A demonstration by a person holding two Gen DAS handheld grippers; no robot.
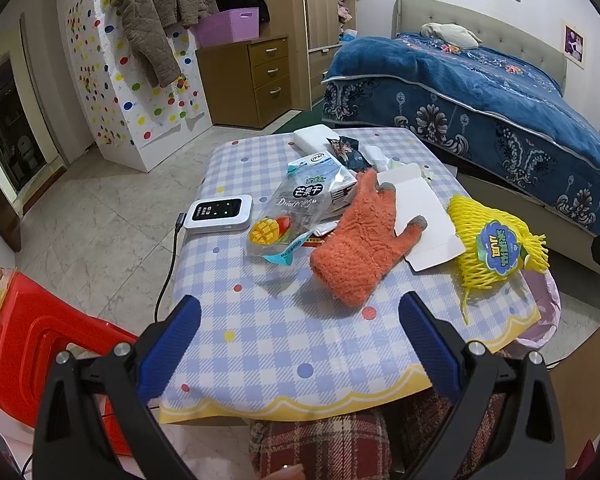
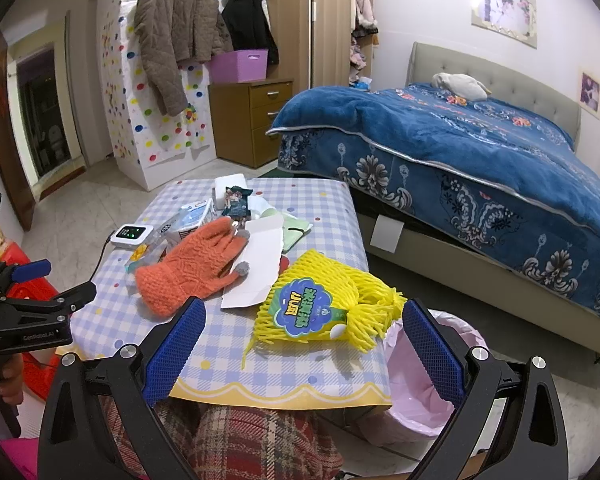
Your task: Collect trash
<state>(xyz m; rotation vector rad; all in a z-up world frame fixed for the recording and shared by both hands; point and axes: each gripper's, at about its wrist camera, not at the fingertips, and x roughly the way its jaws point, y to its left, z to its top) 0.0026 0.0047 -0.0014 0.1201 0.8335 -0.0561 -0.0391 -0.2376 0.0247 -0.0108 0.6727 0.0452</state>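
From the left wrist, the left gripper (image 1: pixel 300 344) stood spread wide and empty above the checked tablecloth (image 1: pixel 268 344); an orange glove (image 1: pixel 360 240) lay just beyond its fingers, a dried mango bag (image 1: pixel 296 212) further ahead-left. From the right wrist, the right gripper (image 2: pixel 304 348) gaped empty; yellow foam fruit netting (image 2: pixel 324 304) lay just ahead between its fingers, a pink-lined bin (image 2: pixel 416 384) below its right finger.

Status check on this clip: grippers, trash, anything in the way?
Left gripper and right gripper open, empty. Yellow net, mango bag on table; bin at its right edge. Orange glove lies on the white card.
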